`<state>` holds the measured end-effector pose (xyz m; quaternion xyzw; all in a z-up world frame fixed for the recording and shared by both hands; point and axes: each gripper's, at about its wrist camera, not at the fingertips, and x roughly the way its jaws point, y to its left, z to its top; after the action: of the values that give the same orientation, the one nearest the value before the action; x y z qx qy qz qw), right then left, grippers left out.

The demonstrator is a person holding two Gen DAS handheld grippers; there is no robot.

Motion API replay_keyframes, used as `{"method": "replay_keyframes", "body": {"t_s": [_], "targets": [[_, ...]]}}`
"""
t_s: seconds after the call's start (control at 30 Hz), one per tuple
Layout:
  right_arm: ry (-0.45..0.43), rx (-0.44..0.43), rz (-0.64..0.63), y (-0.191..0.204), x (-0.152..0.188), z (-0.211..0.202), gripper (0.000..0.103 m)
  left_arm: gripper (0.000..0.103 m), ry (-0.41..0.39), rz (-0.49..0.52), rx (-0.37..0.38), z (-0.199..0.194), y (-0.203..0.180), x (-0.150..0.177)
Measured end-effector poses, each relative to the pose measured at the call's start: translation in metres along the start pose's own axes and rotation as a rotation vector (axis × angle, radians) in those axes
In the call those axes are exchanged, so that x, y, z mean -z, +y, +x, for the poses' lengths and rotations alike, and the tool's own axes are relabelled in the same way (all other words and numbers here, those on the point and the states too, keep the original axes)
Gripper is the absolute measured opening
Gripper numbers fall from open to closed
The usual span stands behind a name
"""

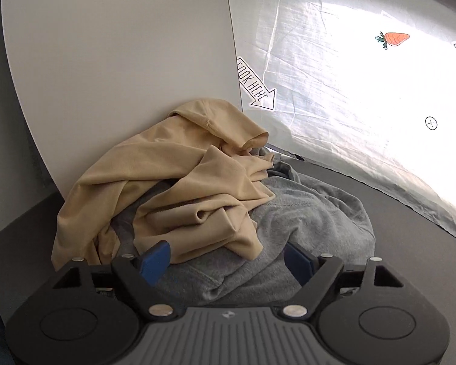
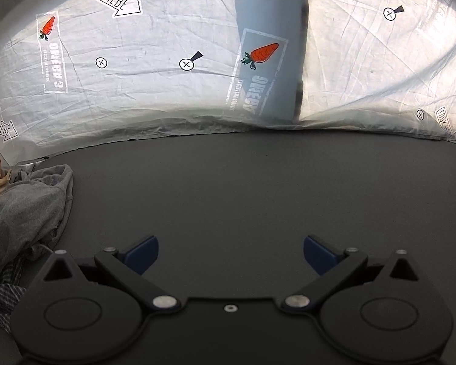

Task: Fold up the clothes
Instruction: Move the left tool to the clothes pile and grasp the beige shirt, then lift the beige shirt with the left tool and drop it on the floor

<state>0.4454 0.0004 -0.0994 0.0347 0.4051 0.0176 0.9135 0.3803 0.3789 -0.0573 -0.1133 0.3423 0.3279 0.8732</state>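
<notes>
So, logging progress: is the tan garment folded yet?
Not folded: the tan garment lies crumpled in loose bunches on the grey garment.

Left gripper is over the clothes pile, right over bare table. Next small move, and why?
Probably lower the left gripper onto the tan shirt and close: it lies on top of the grey garment, right ahead of the open jaws, nothing held. The right gripper is open over bare table.

Two handheld grippers, left gripper (image 1: 228, 258) and right gripper (image 2: 231, 254), each of matte black plastic with two round disc housings, angled linkage arms pinned by silver rivets and blue finger pads (image 1: 155, 261); left carries a ribbed grey centre plate, right a plain black one with a single screw.
</notes>
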Motion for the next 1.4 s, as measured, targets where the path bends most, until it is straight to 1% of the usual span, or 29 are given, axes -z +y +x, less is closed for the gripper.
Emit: {"method": "replay_keyframes", "body": {"t_s": [0.1, 0.23, 0.3, 0.33, 0.37, 0.4, 0.43, 0.47, 0.5, 0.53, 0.6, 0.67, 0.73, 0.77, 0.8, 0.87, 0.93, 1.0, 1.03, 1.07, 1.1, 1.13, 1.17, 1.23, 1.33, 1.4], "targets": [[0.038, -0.014, -0.052, 0.022, -0.001, 0.016, 0.103, 0.075, -0.046, 0.009, -0.018, 0.027, 0.006, -0.021], [0.083, -0.026, -0.088, 0.036, 0.005, 0.026, 0.103, 0.076, -0.032, 0.049, -0.046, 0.061, 0.007, -0.031], [0.098, -0.034, -0.092, 0.036, 0.008, 0.025, 0.103, 0.076, -0.031, 0.055, -0.039, 0.076, 0.011, -0.03], [0.101, -0.037, -0.094, 0.036, 0.009, 0.024, 0.103, 0.075, -0.024, 0.051, -0.021, 0.083, 0.013, -0.03], [0.103, -0.04, -0.098, 0.035, 0.01, 0.023, 0.103, 0.063, -0.027, 0.032, -0.014, 0.085, 0.016, -0.03], [0.104, -0.042, -0.102, 0.034, 0.011, 0.022, 0.103, 0.043, -0.029, 0.013, -0.006, 0.087, 0.018, -0.03], [0.104, -0.043, -0.102, 0.031, 0.012, 0.021, 0.103, 0.04, -0.032, -0.005, 0.002, 0.089, 0.02, -0.03], [0.104, -0.043, -0.102, 0.029, 0.013, 0.019, 0.103, 0.028, -0.029, -0.011, 0.021, 0.084, 0.019, -0.03], [0.101, -0.042, -0.096, 0.024, 0.014, 0.018, 0.103, 0.023, -0.027, -0.017, 0.039, 0.079, 0.017, -0.031], [0.098, -0.039, -0.086, 0.02, 0.015, 0.016, 0.103, 0.021, -0.039, -0.016, 0.043, 0.071, 0.013, -0.03], [0.088, -0.042, -0.058, 0.009, 0.016, 0.013, 0.103, 0.018, -0.065, 0.006, 0.085, 0.049, -0.001, -0.025], [0.077, -0.054, -0.036, -0.002, 0.017, 0.008, 0.103, 0.018, -0.094, 0.065, 0.182, 0.017, -0.024, -0.018], [0.034, -0.049, -0.031, -0.017, 0.018, -0.003, 0.103, 0.018, -0.124, 0.14, 0.266, -0.016, -0.05, -0.01], [0.011, -0.041, -0.031, -0.026, 0.02, -0.009, 0.103, 0.017, -0.142, 0.183, 0.321, -0.037, -0.07, -0.002], [-0.005, -0.035, -0.029, -0.034, 0.021, -0.013, 0.103, 0.016, -0.152, 0.209, 0.358, -0.054, -0.084, 0.003], [-0.033, -0.02, 0.004, -0.059, 0.024, -0.024, 0.103, 0.015, -0.179, 0.272, 0.481, -0.1, -0.122, 0.02], [-0.064, 0.008, 0.048, -0.091, 0.028, -0.036, 0.103, 0.015, -0.179, 0.305, 0.59, -0.136, -0.153, 0.036], [-0.103, 0.056, 0.097, -0.13, 0.037, -0.051, 0.103, 0.015, -0.139, 0.312, 0.716, -0.173, -0.192, 0.062], [-0.123, 0.084, 0.118, -0.148, 0.042, -0.058, 0.103, 0.015, -0.116, 0.323, 0.757, -0.185, -0.208, 0.074], [-0.138, 0.121, 0.143, -0.169, 0.046, -0.067, 0.103, 0.015, -0.09, 0.338, 0.81, -0.202, -0.232, 0.093], [-0.151, 0.159, 0.17, -0.19, 0.05, -0.076, 0.103, 0.016, -0.064, 0.352, 0.846, -0.214, -0.252, 0.11], [-0.165, 0.197, 0.197, -0.211, 0.054, -0.085, 0.103, 0.016, -0.034, 0.369, 0.881, -0.226, -0.268, 0.122], [-0.169, 0.232, 0.234, -0.232, 0.059, -0.093, 0.103, 0.018, 0.012, 0.397, 0.932, -0.239, -0.288, 0.14], [-0.172, 0.291, 0.309, -0.271, 0.071, -0.109, 0.103, 0.018, 0.087, 0.463, 0.987, -0.253, -0.312, 0.168], [-0.161, 0.348, 0.392, -0.312, 0.089, -0.125, 0.103, 0.018, 0.131, 0.487, 1.012, -0.272, -0.329, 0.198], [-0.151, 0.371, 0.422, -0.332, 0.1, -0.131, 0.103, 0.015, 0.107, 0.469, 1.01, -0.28, -0.331, 0.196]]}}
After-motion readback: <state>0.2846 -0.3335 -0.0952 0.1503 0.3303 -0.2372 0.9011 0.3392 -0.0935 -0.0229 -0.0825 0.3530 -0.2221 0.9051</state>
